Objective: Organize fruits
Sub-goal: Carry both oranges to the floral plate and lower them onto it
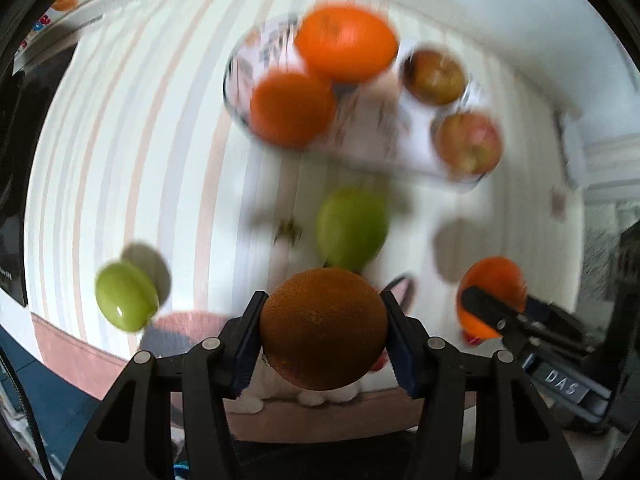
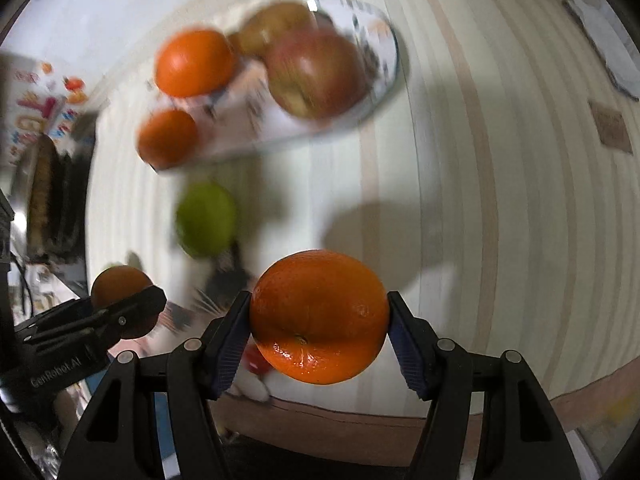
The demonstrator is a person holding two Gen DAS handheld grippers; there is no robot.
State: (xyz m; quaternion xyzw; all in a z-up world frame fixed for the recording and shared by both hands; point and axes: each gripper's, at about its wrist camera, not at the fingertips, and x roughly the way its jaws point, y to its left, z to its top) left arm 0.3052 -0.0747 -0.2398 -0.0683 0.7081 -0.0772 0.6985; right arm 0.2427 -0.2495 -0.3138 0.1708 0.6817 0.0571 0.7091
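Striped tablecloth [image 2: 500,168] runs bare toward 3 o'clock. The glass tray [image 1: 248,116] at 12 carries two oranges and two apples. Left gripper [image 1: 323,330], marked "GenRobot.AI", clamps a shaded orange [image 1: 323,326]; right gripper [image 2: 319,326], tagged "DAS", clamps a bright orange [image 2: 319,316].

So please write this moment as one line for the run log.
left tool: holds orange | right tool: holds orange | tray: two oranges, two apples
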